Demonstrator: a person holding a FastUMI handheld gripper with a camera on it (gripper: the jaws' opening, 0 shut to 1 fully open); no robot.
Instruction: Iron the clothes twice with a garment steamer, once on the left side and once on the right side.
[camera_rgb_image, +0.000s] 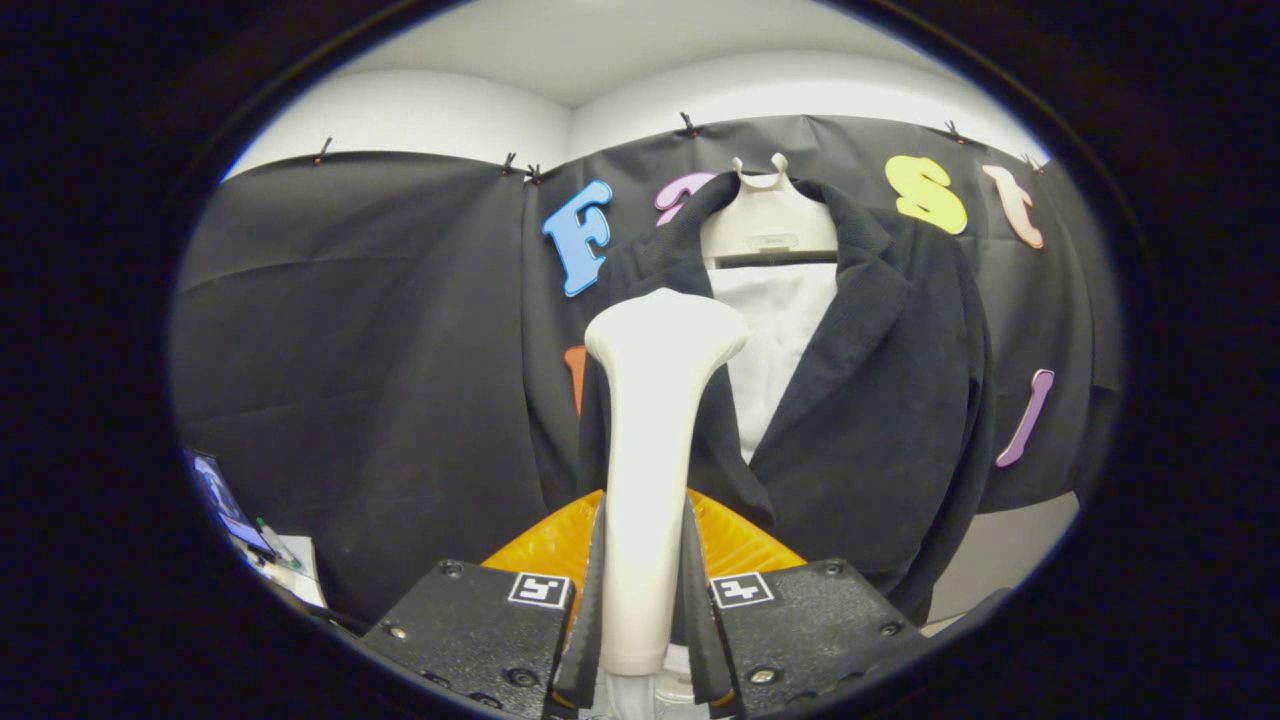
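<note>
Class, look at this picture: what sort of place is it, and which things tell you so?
Probably a staged recording booth, not a home: black cloth pinned over white walls, a jacket on a hanger against it, and a steamer clamped between the gripper jaws.

Gripper clamped on white garment steamer, both fingers pressing its handle, head upright beyond the fingertips. Dark jacket hanging ahead on pale hanger, against the black cloth wall; steamer head in front of left lapel. White panel visible inside open jacket front.
</note>
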